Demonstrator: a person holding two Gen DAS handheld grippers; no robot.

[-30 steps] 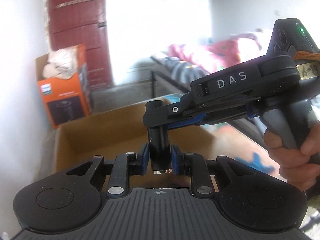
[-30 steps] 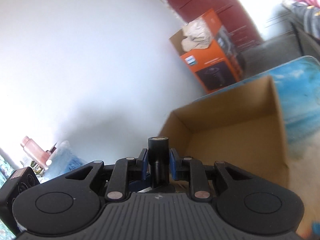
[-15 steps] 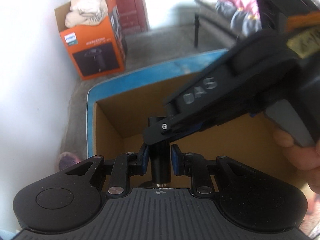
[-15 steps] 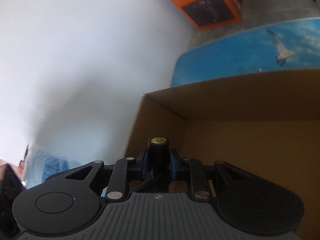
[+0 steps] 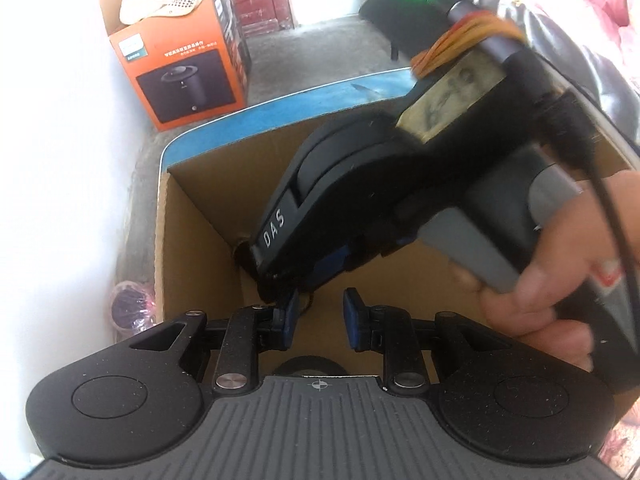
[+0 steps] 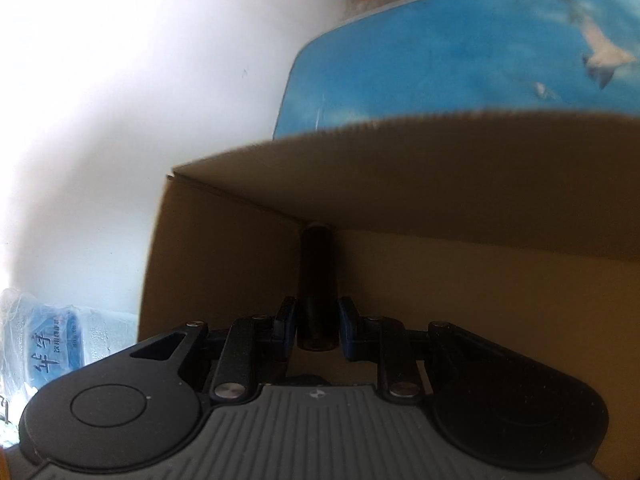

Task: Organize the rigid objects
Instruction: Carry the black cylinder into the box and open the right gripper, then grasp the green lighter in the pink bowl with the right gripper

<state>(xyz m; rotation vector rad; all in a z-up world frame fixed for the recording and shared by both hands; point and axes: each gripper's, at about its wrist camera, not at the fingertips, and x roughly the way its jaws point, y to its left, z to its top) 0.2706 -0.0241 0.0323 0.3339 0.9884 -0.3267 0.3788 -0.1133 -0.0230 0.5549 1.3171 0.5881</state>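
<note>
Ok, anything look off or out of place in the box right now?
Nothing stands out. The black cylinder lies in the far corner of the cardboard box, between the right gripper fingers. The left gripper is open and holds nothing. No spills or damage show.

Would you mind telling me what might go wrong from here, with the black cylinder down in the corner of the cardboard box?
1. The right tongs grip the black cylinder near its lower end; opening now, it might topple rather than stand in the cardboard box corner.
2. The left tongs sit open right beside the right tool; the two could knock together on withdrawal.
3. The box wall is close, so a finger may catch it.
</note>
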